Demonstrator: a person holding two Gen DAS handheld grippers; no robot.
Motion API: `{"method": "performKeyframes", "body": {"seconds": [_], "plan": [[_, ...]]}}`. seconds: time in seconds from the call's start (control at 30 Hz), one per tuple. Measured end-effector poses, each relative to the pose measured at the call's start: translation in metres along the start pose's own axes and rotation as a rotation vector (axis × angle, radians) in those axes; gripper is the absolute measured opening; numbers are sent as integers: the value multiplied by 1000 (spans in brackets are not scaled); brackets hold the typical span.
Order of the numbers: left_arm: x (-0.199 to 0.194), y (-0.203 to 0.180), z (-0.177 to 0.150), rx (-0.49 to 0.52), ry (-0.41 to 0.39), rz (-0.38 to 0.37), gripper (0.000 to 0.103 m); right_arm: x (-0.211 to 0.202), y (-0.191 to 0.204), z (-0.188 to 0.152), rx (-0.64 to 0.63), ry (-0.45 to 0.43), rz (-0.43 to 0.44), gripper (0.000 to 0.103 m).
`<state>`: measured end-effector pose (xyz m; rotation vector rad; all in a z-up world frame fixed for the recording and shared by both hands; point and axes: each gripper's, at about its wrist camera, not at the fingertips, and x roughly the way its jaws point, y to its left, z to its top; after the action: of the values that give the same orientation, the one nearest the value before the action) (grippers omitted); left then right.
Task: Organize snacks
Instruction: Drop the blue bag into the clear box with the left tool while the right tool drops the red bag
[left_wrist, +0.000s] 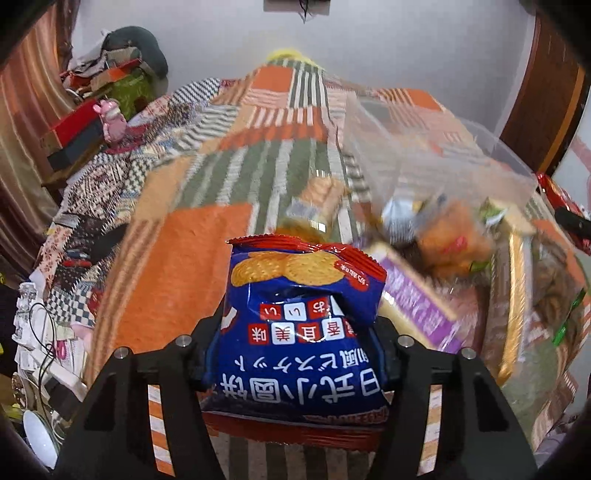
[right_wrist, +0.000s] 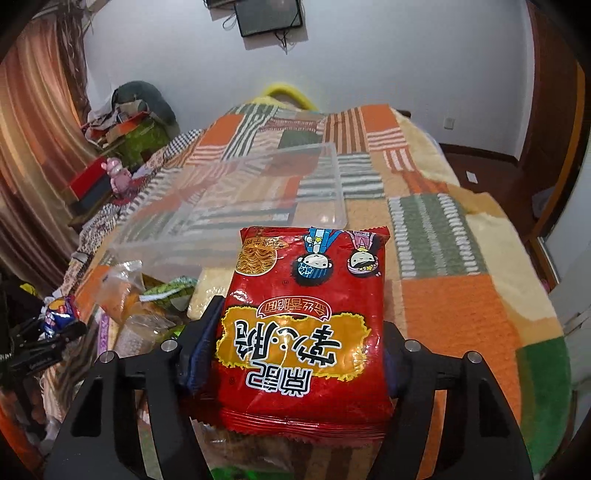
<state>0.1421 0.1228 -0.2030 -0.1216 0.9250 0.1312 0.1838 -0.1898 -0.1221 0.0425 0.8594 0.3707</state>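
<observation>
My left gripper (left_wrist: 295, 354) is shut on a blue biscuit bag (left_wrist: 299, 317) with red ends, held above the patchwork blanket. My right gripper (right_wrist: 295, 350) is shut on a red noodle-snack bag (right_wrist: 303, 332) with cartoon faces. A clear plastic bin (right_wrist: 258, 192) stands empty on the bed just beyond the red bag; it shows blurred at the right in the left wrist view (left_wrist: 443, 158). A pile of loose snack packets (left_wrist: 443, 243) lies right of the blue bag, and in the right wrist view (right_wrist: 140, 306) left of the red bag. The left gripper with its blue bag (right_wrist: 55, 314) shows at far left.
The bed carries an orange, green and striped blanket (right_wrist: 461, 314). A cluttered side table with red boxes (right_wrist: 92, 181) and a pink toy (right_wrist: 118, 173) stands at the left. Cables and a white bowl (left_wrist: 37, 435) lie at lower left. A wooden door (left_wrist: 546, 96) is at the right.
</observation>
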Motion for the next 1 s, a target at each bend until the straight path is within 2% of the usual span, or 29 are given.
{"method": "performKeyframes", "body": {"seconds": [0.27, 0.53, 0.77, 1.0], "plan": [[-28, -17, 43, 22, -115, -35, 61, -16, 3, 21, -26, -77, 5, 66], [-26, -55, 90, 70, -179, -91, 61, -14, 12, 50, -60, -148, 10, 66], [-3, -78, 129, 85, -179, -141, 61, 8, 21, 67, -82, -155, 21, 66], [28, -93, 150, 100, -149, -156, 61, 43, 25, 76, -109, -105, 23, 66]]}}
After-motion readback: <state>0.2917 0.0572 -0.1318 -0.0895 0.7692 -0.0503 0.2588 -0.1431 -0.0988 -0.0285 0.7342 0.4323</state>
